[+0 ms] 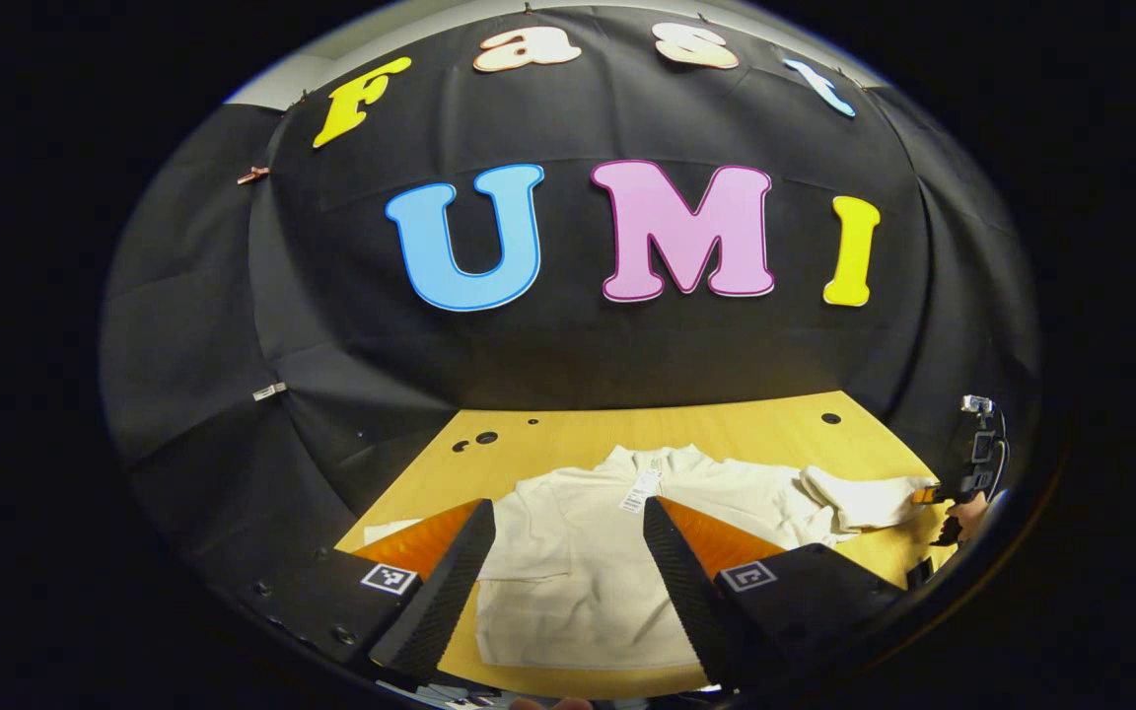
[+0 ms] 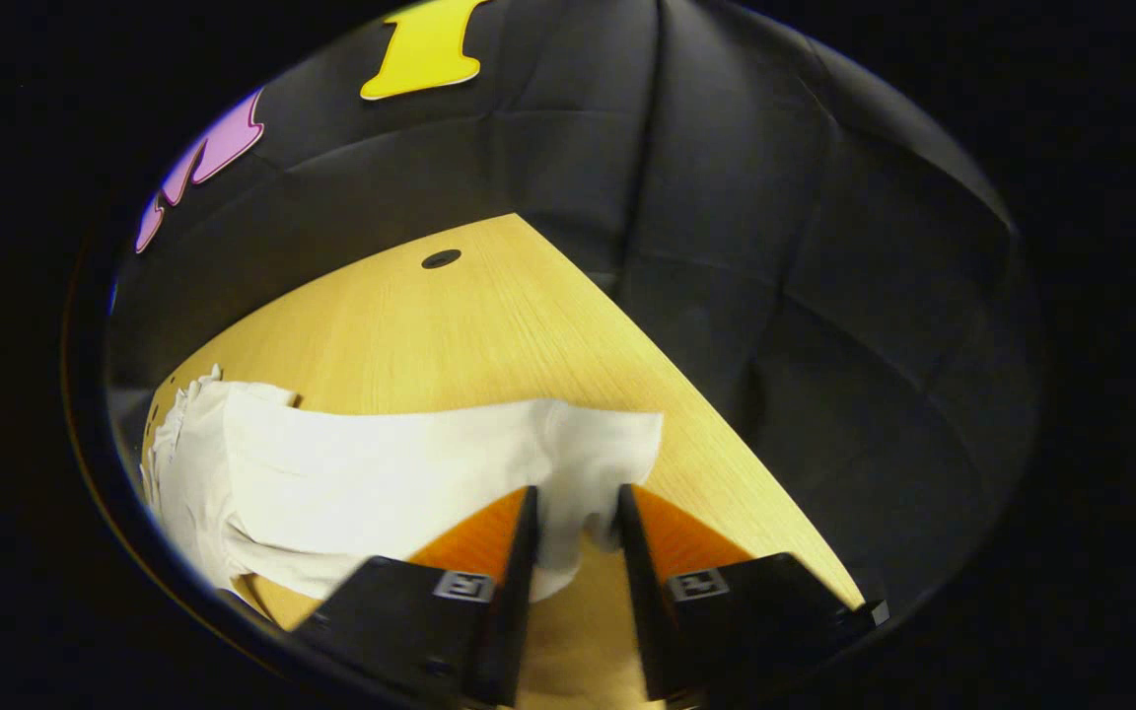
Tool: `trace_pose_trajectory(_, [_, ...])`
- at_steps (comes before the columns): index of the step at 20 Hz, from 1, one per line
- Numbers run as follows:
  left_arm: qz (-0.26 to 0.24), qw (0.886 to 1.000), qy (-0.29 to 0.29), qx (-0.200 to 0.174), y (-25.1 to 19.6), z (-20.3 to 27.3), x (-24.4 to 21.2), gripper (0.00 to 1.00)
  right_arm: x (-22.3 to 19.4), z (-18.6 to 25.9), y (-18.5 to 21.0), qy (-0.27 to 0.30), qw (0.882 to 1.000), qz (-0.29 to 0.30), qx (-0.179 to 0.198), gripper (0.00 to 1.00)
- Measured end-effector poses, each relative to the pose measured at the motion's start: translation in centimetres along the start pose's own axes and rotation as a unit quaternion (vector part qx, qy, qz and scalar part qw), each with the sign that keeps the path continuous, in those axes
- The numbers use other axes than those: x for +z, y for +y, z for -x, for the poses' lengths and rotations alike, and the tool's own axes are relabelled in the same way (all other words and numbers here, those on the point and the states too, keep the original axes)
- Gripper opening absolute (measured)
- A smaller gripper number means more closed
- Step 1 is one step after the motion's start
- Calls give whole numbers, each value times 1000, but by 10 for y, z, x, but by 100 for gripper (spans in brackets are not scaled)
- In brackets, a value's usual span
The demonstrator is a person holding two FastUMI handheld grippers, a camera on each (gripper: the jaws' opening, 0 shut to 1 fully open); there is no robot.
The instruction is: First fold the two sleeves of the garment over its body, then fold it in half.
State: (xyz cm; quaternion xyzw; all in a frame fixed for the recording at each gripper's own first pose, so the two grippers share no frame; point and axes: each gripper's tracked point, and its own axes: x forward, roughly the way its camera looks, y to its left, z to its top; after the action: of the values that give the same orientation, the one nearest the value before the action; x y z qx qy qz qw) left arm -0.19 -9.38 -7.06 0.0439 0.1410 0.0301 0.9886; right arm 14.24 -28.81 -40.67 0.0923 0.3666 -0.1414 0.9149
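The garment (image 2: pixel 351 483) is cut off at the view's left edge.

A white sleeve (image 2: pixel 410 473) is stretched across the wooden table (image 2: pixel 489 316). Its cuff end is pinched between the fingers of the right gripper (image 2: pixel 576 513), slightly lifted.

The garment (image 1: pixel 578 552) is plain cream-white with a small white tag (image 1: pixel 641 490) at its collar, lying on a honey-yellow wood-grain desk (image 1: pixel 726 424) marked by a few dark round holes (image 2: pixel 441 259), against the booth's black cloth wall (image 1: pixel 568 365).
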Motion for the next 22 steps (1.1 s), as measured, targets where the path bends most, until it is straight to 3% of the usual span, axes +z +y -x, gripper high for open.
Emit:
trace_pose_trajectory(2, [2,1000,-3,-5,3,-1,2,95,2,2,-1,11,1000,-19,1,17])
trace_pose_trajectory(6, [12,1000,-10,-17,16,-14,8,95,9,14,2,-1,1000,-15,-4,16])
trace_pose_trajectory(15, [37,998,-14,-43,47,-35,5,95,4,91,-3,-43,999,-1,-32,16])
trace_pose_trajectory(22, [35,997,-33,-58,73,-41,9,95,5,163,58,-96,995,5,-4,15])
